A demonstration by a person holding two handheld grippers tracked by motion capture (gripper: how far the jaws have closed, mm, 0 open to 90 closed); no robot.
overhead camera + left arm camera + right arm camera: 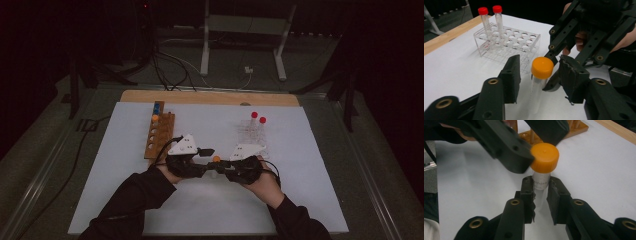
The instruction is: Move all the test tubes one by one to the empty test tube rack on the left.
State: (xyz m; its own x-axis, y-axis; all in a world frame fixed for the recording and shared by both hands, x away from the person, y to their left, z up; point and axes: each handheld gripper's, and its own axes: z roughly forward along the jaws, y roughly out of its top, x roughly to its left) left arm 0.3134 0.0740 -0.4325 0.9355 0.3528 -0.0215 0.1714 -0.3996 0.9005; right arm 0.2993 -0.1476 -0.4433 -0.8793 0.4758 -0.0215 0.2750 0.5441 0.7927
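A clear tube with an orange cap [216, 159] stands upright between the two grippers in the middle of the white sheet. My right gripper [540, 185] is shut on the tube's body [541, 182] just below the cap [544, 157]. My left gripper [540, 60] has its jaws on either side of the orange cap [542, 67], with a narrow gap showing at each side. In the high view the left gripper [210, 159] comes in from the left and the right gripper [223, 165] from the right, tip to tip.
A clear plastic rack [509, 42] holds two red-capped tubes [483, 11], back right of the hands [252, 137]. A wooden rack [160, 135] at the left holds tubes with blue and orange caps [156, 112]. A wooden table edge [210, 96] runs along the far side.
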